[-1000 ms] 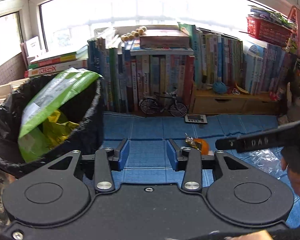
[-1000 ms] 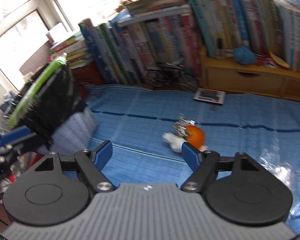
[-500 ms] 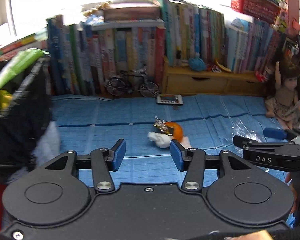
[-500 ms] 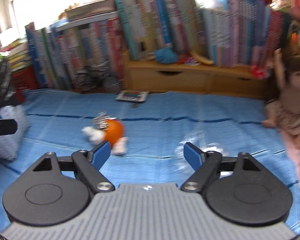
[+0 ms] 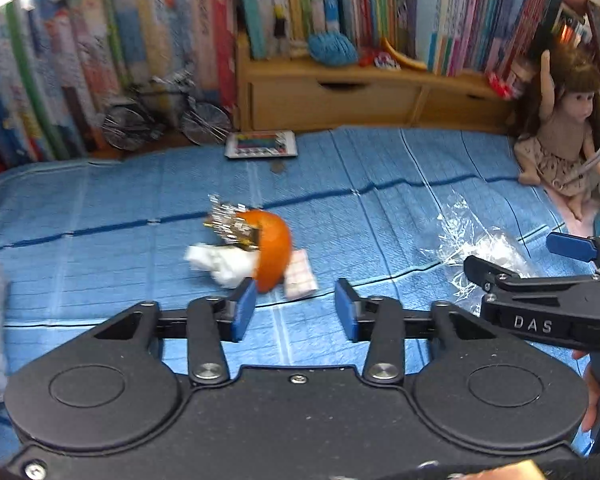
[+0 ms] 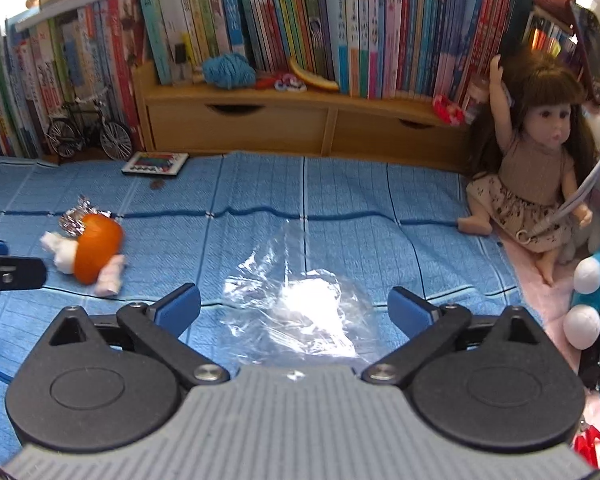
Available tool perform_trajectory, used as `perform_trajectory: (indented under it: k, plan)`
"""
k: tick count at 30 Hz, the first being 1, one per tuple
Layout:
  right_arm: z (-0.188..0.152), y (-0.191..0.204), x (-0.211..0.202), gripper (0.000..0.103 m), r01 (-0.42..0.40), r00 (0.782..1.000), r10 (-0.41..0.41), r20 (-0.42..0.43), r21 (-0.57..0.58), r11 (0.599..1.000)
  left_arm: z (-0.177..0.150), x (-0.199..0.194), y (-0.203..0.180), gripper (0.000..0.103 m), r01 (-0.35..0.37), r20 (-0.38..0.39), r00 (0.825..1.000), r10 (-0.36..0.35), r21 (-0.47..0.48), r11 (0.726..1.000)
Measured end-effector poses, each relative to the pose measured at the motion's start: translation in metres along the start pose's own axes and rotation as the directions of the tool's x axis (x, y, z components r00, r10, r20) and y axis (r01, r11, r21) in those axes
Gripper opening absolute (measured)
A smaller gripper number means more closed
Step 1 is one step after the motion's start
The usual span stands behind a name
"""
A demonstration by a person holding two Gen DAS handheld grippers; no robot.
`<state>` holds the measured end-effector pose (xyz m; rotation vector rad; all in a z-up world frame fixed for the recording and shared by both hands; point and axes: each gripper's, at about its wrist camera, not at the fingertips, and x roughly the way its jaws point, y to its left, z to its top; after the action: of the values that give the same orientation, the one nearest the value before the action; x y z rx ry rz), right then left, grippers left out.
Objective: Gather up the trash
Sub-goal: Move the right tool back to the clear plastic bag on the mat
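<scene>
- While both tools hover low over the blue cloth [image 6: 380,208] on the tabletop, we have two heaps of trash to choose from, and each lies before a different pair of jaws.
- Our right gripper [image 6: 294,308] has its jaws spread wide and empty; the crumpled clear plastic wrap [image 6: 300,312] lies straight ahead between them, just under and past the tips, spreading wider across than the gap looks deep.
- Our left gripper [image 5: 296,308] is likewise released, holding nothing. The orange peel [image 5: 274,250] sits just beyond its left jaw, slightly left of the centre line, with the white tissue [image 5: 220,262] and the foil wrapper [image 5: 230,224] touching it on the far left side and a small pale packet [image 5: 298,278] just ahead of the gap.
- We judge the right side nearer to its target: the wrap needs only a short push forward and down before closing.
- For the peel heap, we would first shift the left jaws a little leftward.
- Thin film may slip free, so we would bite deep.
</scene>
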<state>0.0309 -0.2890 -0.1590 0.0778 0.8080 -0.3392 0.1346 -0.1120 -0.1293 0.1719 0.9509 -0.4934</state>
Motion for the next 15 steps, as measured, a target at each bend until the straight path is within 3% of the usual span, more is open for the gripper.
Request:
perform_trajectory:
  k: [3, 15]
  plan:
    - [-0.003, -0.003, 0.012, 0.103, -0.014, 1.0, 0.014, -0.019, 0.009, 1.0, 0.004, 0.026, -0.005, 0.031, 0.014, -0.045, 0.999, -0.014, 0.007, 1.0]
    - [-0.015, -0.01, 0.042, 0.103, -0.044, 0.997, 0.047, -0.063, 0.051, 0.998, 0.013, 0.09, -0.007, 0.029, -0.057, -0.116, 0.992, 0.057, 0.004, 0.998]
